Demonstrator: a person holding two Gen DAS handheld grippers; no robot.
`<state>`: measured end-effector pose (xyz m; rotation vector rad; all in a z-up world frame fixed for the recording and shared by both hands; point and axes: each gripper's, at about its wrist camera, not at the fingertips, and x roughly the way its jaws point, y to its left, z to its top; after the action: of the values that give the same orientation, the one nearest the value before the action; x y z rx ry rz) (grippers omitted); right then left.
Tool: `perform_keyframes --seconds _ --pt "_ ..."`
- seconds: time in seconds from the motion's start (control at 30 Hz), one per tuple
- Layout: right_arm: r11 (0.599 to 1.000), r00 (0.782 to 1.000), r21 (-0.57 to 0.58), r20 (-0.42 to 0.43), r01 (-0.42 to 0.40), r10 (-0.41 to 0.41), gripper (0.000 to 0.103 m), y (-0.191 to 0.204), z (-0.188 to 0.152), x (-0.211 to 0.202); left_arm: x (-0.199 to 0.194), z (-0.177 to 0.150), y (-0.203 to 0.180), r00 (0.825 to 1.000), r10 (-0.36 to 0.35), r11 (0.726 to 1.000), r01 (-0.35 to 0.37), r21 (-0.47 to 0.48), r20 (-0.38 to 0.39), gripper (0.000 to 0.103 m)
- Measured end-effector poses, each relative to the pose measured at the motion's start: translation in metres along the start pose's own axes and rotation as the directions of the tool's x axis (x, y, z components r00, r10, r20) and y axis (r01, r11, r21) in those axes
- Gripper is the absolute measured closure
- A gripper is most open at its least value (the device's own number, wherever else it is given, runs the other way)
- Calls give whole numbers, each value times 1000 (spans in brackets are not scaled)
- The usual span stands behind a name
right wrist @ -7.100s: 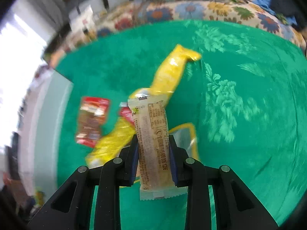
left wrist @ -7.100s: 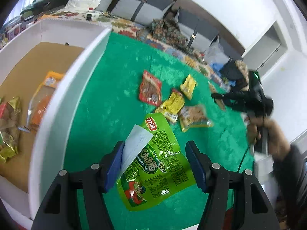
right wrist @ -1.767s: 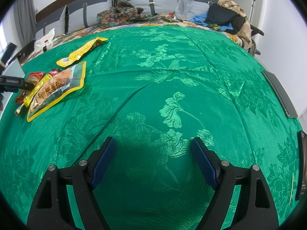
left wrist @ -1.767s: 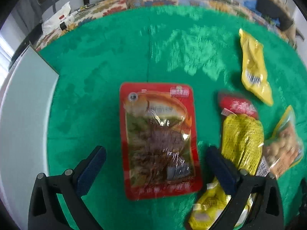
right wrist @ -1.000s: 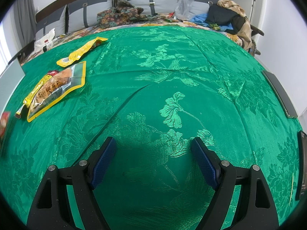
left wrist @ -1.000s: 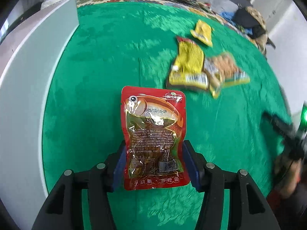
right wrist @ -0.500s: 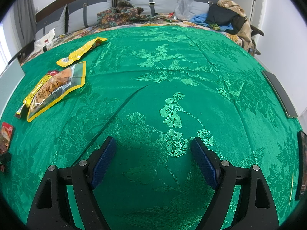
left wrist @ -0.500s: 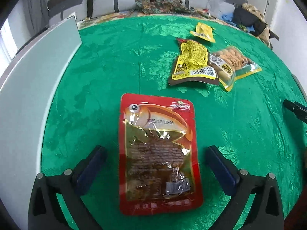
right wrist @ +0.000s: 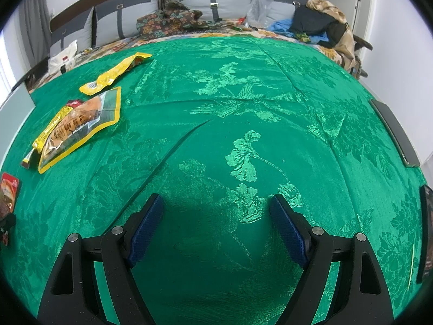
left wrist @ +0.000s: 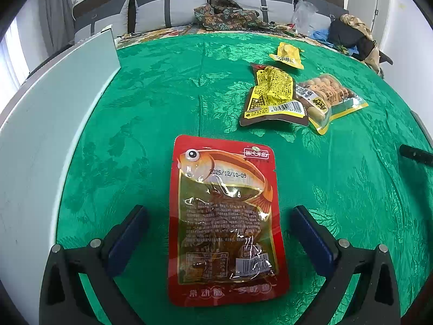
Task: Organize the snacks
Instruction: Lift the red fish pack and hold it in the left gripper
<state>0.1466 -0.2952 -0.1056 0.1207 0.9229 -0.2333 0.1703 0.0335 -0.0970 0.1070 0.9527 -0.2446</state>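
A red fish snack pouch point(left wrist: 220, 216) lies flat on the green cloth between the wide-open fingers of my left gripper point(left wrist: 219, 233), which does not touch it. Its edge also shows at the far left of the right wrist view point(right wrist: 8, 192). Further off lie a yellow-and-brown pouch point(left wrist: 273, 97), a clear yellow-edged pouch of nuts point(left wrist: 328, 100) and a small yellow pouch point(left wrist: 288, 54). My right gripper point(right wrist: 216, 227) is open and empty over bare cloth; the nut pouch point(right wrist: 81, 124) and a long yellow pouch point(right wrist: 116, 73) lie to its far left.
The white wall of a box point(left wrist: 48, 124) runs along the left side. The green cloth point(right wrist: 243, 108) covers the table. A dark flat device point(right wrist: 395, 132) lies at the right edge. A sofa with cushions and clothes point(right wrist: 189, 8) stands behind.
My left gripper let go of the red fish pouch, which now lies flat on the cloth nearer the box. My right gripper has stayed still and open.
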Motion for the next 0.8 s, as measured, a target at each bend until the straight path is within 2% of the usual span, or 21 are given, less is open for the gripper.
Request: perform_keyframes --seconds 0.03,0.07,0.13,0.17,0.23,0.27,0.3,0.4,0.43,0.47,0.53,0.57,0.63,0.7,0.8 --pt "999 999 41 -46 -19 21 19 1 5 -2 0 0 0 1000 0 1000 0 -1 0 0" --pt "992 994 103 -66 -77 84 19 2 9 -5 0 0 0 1000 1 1000 -1 -1 0 0" --pt "931 962 278 -67 -235 263 19 14 18 -12 -1 -1 1 1000 1 1000 -1 -2 1 0" --pt "891 939 349 -77 -290 336 19 25 23 -9 -1 0 1 1000 1 1000 -1 -1 1 0" --pt "823 897 460 -115 -333 427 19 52 37 8 0 0 1 1000 0 1000 0 -1 1 0" --pt "801 890 504 -123 -325 438 19 66 44 18 -1 0 1 1000 1 1000 -1 -1 1 0" --pt "793 893 523 -123 -312 433 19 76 51 24 0 0 1 1000 1 1000 -1 -2 1 0" --pt "809 925 542 -139 -228 353 19 116 81 49 0 0 1 1000 0 1000 0 -2 1 0" --pt "828 936 531 -167 -181 312 19 129 89 57 0 -1 1 1000 -1 1000 1 -2 2 0" --pt "877 961 468 -176 -111 215 19 147 101 61 -1 -1 0 1000 -1 1000 1 -1 2 0" --pt "931 970 361 -206 -49 131 19 165 111 71 -1 -1 0 1000 -1 1000 1 -1 3 0" --pt "961 974 273 -204 -38 97 19 176 113 75 0 -1 -1 1000 -1 1000 1 -2 3 0" --pt "987 980 154 -183 -53 81 19 181 109 76 0 -1 -1 1000 -1 1000 1 -3 4 0" --pt "992 983 70 -146 -104 114 24 176 101 71 1 -1 -1 1000 -2 1000 2 -3 4 0" --pt "991 983 -30 -136 -132 127 24 163 84 61 1 -1 0 1000 -1 1000 1 -3 4 0"
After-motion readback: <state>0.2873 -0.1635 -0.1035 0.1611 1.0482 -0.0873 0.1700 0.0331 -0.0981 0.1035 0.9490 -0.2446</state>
